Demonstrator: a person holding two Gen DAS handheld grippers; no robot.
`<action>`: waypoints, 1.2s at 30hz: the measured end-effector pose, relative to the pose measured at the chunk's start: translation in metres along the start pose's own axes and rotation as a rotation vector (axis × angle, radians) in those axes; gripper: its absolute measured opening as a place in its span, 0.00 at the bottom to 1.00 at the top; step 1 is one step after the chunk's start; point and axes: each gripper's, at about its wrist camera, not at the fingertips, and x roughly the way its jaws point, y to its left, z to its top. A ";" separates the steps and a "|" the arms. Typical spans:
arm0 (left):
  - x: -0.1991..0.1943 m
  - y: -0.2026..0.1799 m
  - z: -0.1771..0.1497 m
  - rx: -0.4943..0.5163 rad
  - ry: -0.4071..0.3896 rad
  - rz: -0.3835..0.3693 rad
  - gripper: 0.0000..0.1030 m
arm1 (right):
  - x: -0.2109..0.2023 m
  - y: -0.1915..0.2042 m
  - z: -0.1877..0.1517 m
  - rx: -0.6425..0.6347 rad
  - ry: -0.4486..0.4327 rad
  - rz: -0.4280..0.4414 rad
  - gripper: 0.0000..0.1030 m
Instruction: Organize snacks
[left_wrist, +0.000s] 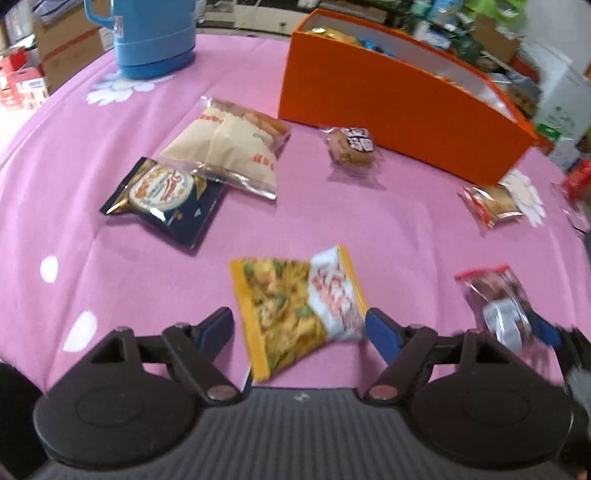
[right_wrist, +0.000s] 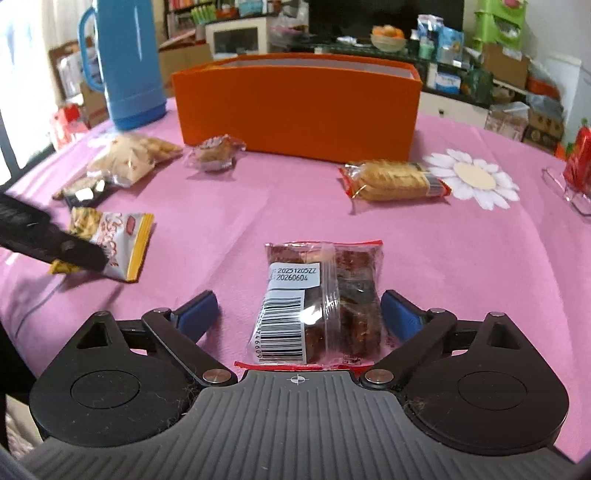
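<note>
My left gripper (left_wrist: 299, 325) is open, its blue fingers either side of a yellow pea-snack bag (left_wrist: 295, 314) that lies on the pink cloth; the bag also shows in the right wrist view (right_wrist: 110, 243). My right gripper (right_wrist: 301, 314) is open around a clear red-edged packet of dark snacks (right_wrist: 325, 302), also seen from the left wrist (left_wrist: 498, 306). The orange box (left_wrist: 388, 99) (right_wrist: 295, 107) stands at the back with several snacks inside.
On the cloth lie a dark blue bag (left_wrist: 162, 203), a beige cracker bag (left_wrist: 229, 147), a small round cake (left_wrist: 352, 146) and a biscuit pack (right_wrist: 391, 181). A blue thermos (right_wrist: 125, 62) stands back left. A red item in a clear stand (right_wrist: 576, 173) sits far right.
</note>
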 end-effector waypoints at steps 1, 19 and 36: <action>0.004 -0.003 0.003 -0.010 0.007 0.014 0.79 | -0.001 -0.002 -0.001 0.013 -0.008 0.010 0.87; -0.022 0.007 0.005 0.071 -0.110 -0.028 0.32 | -0.021 -0.039 0.002 0.209 -0.014 0.142 0.45; -0.011 0.003 -0.022 0.313 -0.123 0.045 0.90 | -0.018 -0.056 0.001 0.268 -0.008 0.069 0.47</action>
